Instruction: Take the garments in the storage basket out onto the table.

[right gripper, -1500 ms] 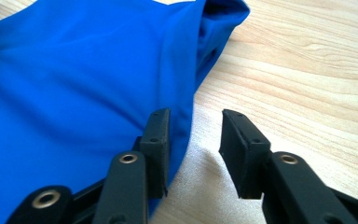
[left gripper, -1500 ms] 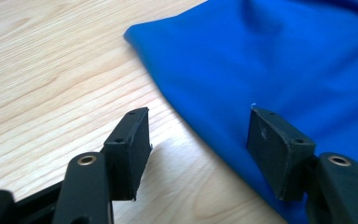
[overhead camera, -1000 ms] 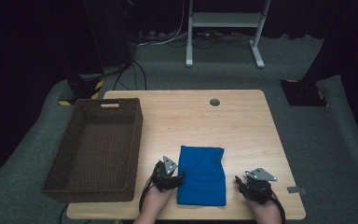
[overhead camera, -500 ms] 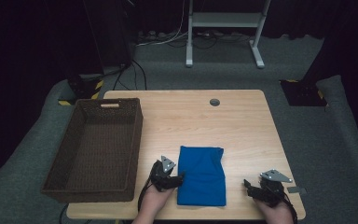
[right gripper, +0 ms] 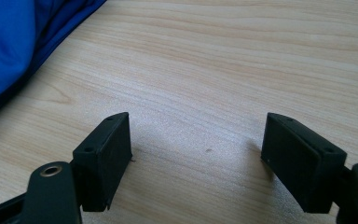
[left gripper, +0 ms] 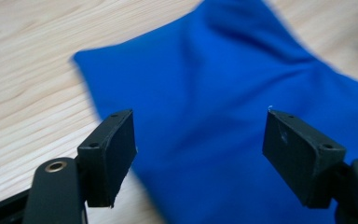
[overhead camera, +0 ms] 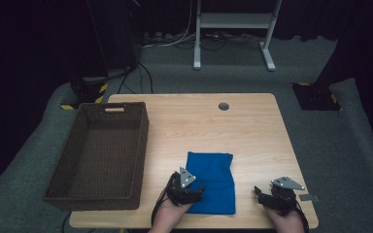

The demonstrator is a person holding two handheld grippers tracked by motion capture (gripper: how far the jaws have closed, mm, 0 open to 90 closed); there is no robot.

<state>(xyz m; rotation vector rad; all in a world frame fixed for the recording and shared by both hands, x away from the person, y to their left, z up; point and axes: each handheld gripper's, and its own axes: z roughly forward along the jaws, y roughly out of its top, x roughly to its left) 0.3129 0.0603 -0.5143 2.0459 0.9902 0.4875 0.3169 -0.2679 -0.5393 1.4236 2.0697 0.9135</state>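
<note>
High view showed a brown wicker basket [overhead camera: 99,155] at the left of the desk [overhead camera: 252,131], with nothing visible inside it. A folded blue cloth [overhead camera: 213,179] lay flat on the desk near the front edge, just right of the basket and outside it. The left gripper [overhead camera: 187,187] sat at the cloth's left edge, its 2 jaws having just widened, apart over the cloth without pressing it. The right gripper [overhead camera: 272,196] stood well right of the cloth, jaws spread over bare wood.

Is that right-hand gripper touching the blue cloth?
Apart. In the high view, bare wood separates the right gripper from the blue cloth; its open jaws hold nothing.
</note>
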